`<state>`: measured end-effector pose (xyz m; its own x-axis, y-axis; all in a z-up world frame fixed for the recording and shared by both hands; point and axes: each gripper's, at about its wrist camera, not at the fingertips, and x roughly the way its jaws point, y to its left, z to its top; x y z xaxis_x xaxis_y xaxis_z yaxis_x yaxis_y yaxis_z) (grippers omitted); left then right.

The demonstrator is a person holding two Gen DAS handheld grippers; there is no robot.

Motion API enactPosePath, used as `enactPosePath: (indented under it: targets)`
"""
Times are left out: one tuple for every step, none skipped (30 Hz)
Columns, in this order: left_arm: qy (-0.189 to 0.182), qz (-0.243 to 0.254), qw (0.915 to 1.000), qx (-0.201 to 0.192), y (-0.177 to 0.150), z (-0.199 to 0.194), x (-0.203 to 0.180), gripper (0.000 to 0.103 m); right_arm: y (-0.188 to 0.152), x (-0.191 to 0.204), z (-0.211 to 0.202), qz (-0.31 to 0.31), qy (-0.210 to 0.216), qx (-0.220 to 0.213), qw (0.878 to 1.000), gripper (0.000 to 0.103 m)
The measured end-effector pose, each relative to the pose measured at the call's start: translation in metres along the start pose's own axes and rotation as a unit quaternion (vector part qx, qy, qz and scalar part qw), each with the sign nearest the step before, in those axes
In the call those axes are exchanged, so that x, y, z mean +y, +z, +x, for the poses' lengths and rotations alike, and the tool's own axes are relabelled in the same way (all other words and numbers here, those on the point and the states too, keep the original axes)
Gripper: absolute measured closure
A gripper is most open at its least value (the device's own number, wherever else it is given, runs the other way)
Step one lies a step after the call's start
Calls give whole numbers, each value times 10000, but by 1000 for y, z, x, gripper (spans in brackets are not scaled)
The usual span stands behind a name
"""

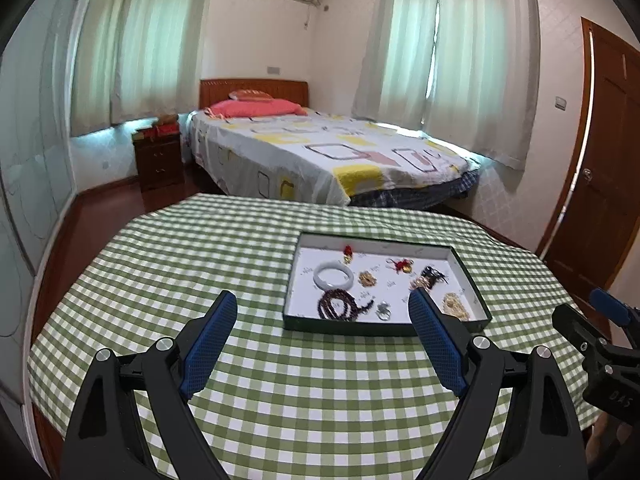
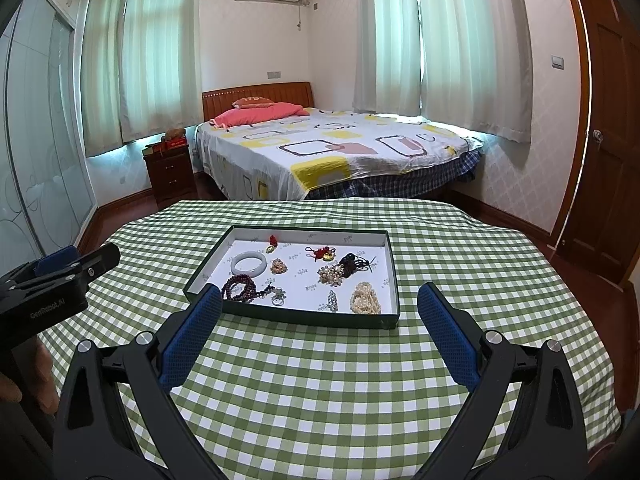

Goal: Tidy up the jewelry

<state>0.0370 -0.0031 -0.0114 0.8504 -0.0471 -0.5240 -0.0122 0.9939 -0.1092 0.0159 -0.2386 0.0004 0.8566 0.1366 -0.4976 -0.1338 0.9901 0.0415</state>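
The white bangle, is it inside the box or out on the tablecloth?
Inside. The white bangle lies flat on the box floor near its left wall, beside the dark red beads.

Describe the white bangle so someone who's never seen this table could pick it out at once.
On the green checked tablecloth sits a shallow dark-rimmed tray with a white floor. The white bangle lies flat in its left half, just beyond the coil of dark red beads. It is the only smooth, solid, pale ring there; its neighbours are beaded, tasselled or clustered.
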Motion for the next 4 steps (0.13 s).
enactPosePath:
  targets:
    - [25,2,10000,37,-1,2,1,18,0,0,1,5,-3,9,10000,7]
    - [59,-2,10000,80,-2,5,2,18,-1,-1,2,12,-6,30,10000,7]
    - [60,-14,9999,115,-3,7,3,18,-1,-2,4,18,-4,46,10000,7]
    - [40,-41,9998,178,-4,11,4,18,-2,-2,5,25,1,67,10000,7]
